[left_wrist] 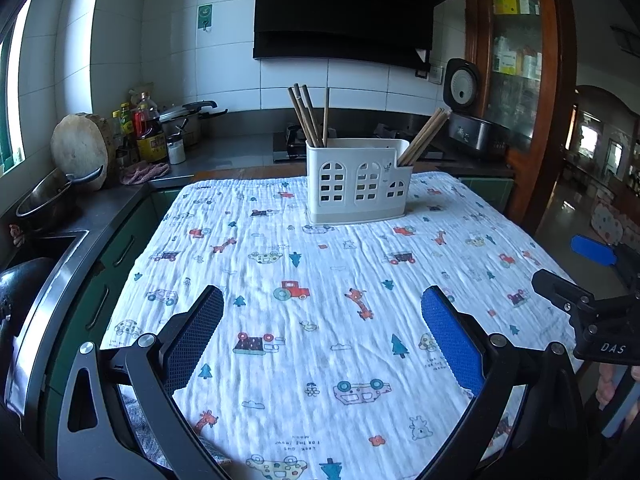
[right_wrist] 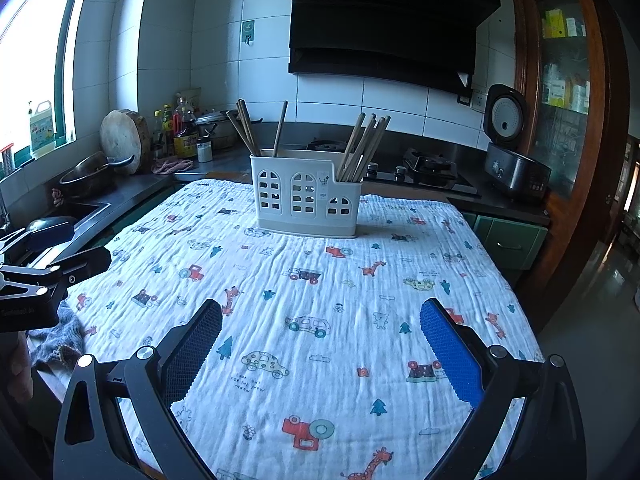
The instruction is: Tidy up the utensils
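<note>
Wooden chopsticks point(right_wrist: 362, 148) in perforated plastic holder point(right_wrist: 304, 200)

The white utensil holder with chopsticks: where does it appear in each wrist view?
Left wrist view: the white utensil holder stands centre, slightly right, at the cloth's far edge.
Right wrist view: it stands centre, slightly left, at the far edge too.
Shared landmark: the black range hood above it.

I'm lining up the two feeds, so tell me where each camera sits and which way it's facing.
Left wrist: on the left hand-held gripper, open, facing the white utensil holder; the right hand-held gripper shows at the right edge.
Right wrist: on the right hand-held gripper, open, facing the same way.
Shared: holder, chopsticks, printed cloth.
</note>
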